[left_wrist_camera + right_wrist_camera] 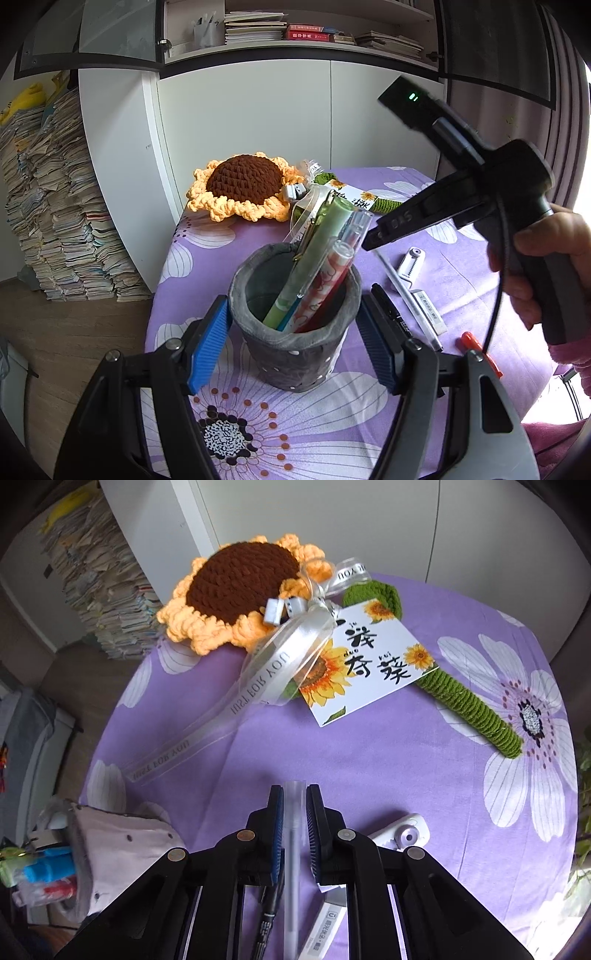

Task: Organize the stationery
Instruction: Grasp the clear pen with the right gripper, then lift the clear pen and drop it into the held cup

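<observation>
1. The purple flowered tablecloth point(461, 258) covers the table under everything, and I take the grey pen cup point(295, 328) standing on it as my landmark.
2. The crocheted sunflower point(236, 587) lies on the cloth well behind the pen cup, its green stem point(476, 709) running off to the right and a printed card point(373, 661) resting over it.
3. My right hand point(535, 266) grips its handle to the right of the pen cup, angled down toward the cloth, a little above it.
4. My left gripper point(291, 332) sits low and level with its fingers spread wide, one blue pad on each side of the pen cup; I cannot tell whether they touch it.
5. The pen cup stands upright and holds a pale green pen point(314, 254), a clear pen point(334, 258) and a red patterned pen point(325, 295), all leaning right.
6. My right gripper point(294, 834) has its fingers narrow around a translucent white pen point(293, 853), right of the pen cup.
7. Also right of the pen cup lie a black marker point(391, 310), a white eraser point(428, 312), a white correction tape point(410, 262) and an orange-red pen point(480, 350).
</observation>
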{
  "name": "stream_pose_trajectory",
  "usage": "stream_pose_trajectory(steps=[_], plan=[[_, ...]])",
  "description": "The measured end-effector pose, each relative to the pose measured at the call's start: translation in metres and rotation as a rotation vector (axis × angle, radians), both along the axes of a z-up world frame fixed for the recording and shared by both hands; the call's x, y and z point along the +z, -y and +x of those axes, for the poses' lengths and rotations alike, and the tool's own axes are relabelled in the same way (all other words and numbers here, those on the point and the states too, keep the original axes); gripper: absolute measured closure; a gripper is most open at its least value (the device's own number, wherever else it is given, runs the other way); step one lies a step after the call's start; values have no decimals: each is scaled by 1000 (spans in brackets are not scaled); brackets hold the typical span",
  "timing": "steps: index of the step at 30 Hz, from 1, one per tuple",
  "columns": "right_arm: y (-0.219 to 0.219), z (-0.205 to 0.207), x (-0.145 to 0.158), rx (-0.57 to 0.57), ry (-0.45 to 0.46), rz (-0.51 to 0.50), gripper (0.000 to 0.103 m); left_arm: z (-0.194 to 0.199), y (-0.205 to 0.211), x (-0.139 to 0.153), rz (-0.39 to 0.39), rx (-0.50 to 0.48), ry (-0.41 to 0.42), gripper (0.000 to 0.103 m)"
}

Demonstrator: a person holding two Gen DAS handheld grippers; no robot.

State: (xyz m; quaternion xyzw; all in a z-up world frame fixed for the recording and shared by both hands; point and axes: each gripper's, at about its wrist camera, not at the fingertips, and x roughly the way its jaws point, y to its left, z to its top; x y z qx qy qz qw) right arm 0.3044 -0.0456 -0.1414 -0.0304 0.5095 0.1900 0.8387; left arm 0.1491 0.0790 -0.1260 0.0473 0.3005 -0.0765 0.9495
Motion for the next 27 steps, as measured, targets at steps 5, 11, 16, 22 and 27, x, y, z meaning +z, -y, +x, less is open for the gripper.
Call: stream_pose_trajectory(steps=[5, 11, 16, 22, 27], plan=[[11, -32, 38, 25, 97, 53, 89, 0, 2, 0, 4, 1, 3, 35], [27, -59, 89, 41, 222, 136, 89, 0, 2, 0, 3, 0, 3, 35], [24, -88, 132, 79, 357, 170, 89, 0, 2, 0, 4, 1, 3, 35], [8, -102, 174, 151, 456, 214, 89, -1, 2, 0, 10, -1, 1, 35], [-9, -118, 197, 220, 519, 234, 89, 0, 1, 0, 10, -6, -3, 35]])
